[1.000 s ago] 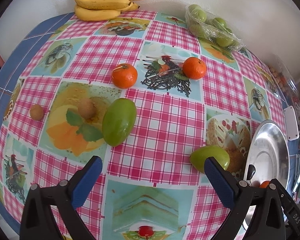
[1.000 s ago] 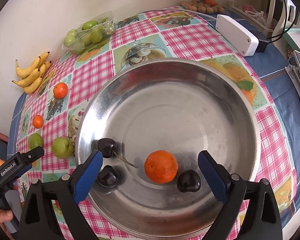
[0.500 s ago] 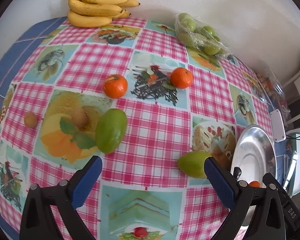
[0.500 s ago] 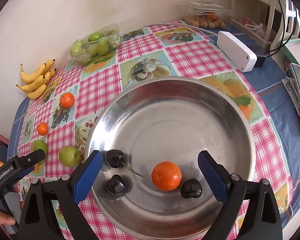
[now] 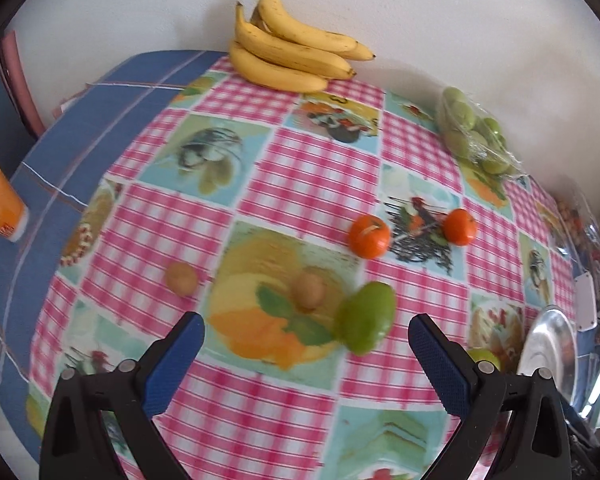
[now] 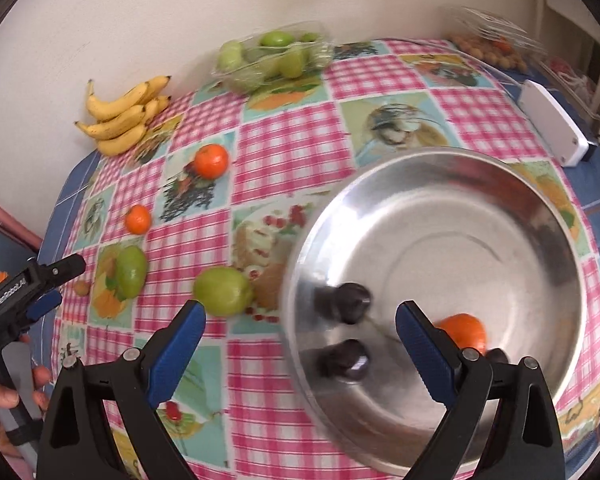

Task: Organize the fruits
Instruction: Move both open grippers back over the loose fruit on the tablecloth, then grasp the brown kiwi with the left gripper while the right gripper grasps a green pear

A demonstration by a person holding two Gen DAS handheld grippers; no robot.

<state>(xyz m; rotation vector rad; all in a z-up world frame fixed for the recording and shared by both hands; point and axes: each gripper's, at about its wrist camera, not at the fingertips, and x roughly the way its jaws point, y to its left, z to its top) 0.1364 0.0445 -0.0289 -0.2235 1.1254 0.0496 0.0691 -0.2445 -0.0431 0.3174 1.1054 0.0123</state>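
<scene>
Left claw gapes empty; the green mango lies at its one o'clock, long axis tilted toward one; right claw, likewise agape, sits farther.

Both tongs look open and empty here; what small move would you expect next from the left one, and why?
Probably the left tongs ease forward and down over the small brown fruit or the green mango beside it. Both lie loose on the tablecloth just ahead of the open jaws, while the metal bowl already holds an orange and dark fruits.
</scene>
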